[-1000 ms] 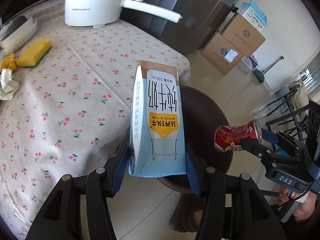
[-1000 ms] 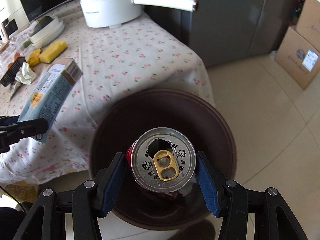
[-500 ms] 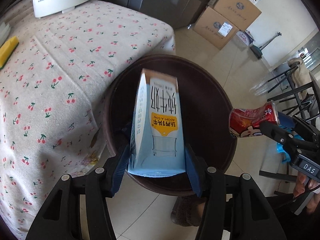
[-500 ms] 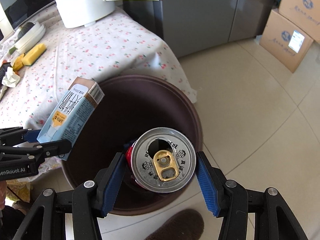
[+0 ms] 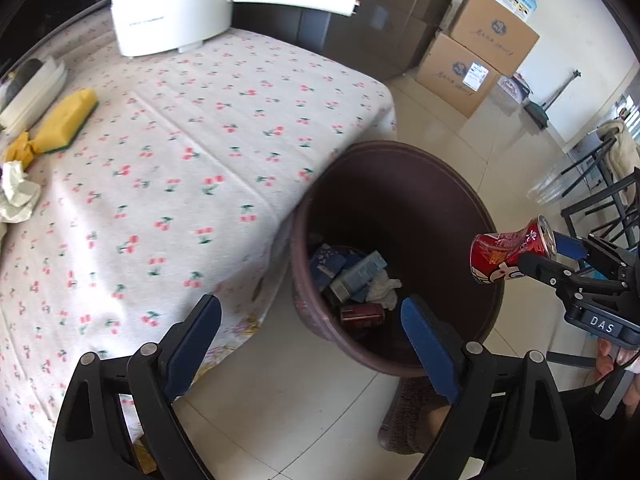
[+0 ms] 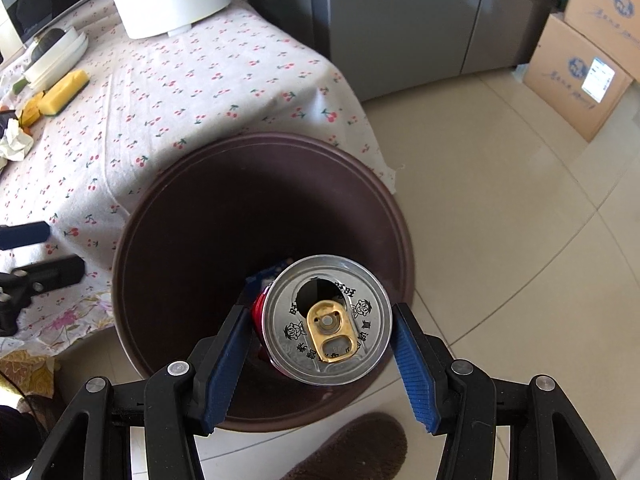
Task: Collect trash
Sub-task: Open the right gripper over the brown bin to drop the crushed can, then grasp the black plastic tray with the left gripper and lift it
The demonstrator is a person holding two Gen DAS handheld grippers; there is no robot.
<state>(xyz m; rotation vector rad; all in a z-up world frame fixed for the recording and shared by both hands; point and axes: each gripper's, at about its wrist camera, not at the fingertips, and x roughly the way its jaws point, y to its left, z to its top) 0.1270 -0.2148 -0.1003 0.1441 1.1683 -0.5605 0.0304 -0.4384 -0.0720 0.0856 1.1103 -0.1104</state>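
A dark brown trash bin (image 5: 472, 204) (image 6: 132, 240) stands on the floor beside the table. My left gripper (image 5: 312, 320) is open and empty above the bin's near edge. The blue milk carton (image 5: 362, 272) lies inside the bin among other trash, with a red can below it. My right gripper (image 6: 320, 336) is shut on a dented red can (image 6: 330, 326), held over the bin's near rim. The can (image 5: 510, 254) and right gripper also show at the right of the left wrist view. A crumpled paper (image 5: 16, 196) (image 6: 14, 142) lies on the table.
The table has a cherry-print cloth (image 5: 180, 152). On it are a white pot with a long handle (image 5: 172, 4), a yellow sponge (image 5: 68, 120) and a white dish (image 5: 32, 84). Cardboard boxes (image 5: 480, 56) and a grey cabinet (image 6: 400, 20) stand behind. A slippered foot (image 6: 352, 448) is near the bin.
My left gripper has opened and the milk carton has dropped into the bin. The left gripper has pulled back toward the table. The right gripper still holds the can over the bin.
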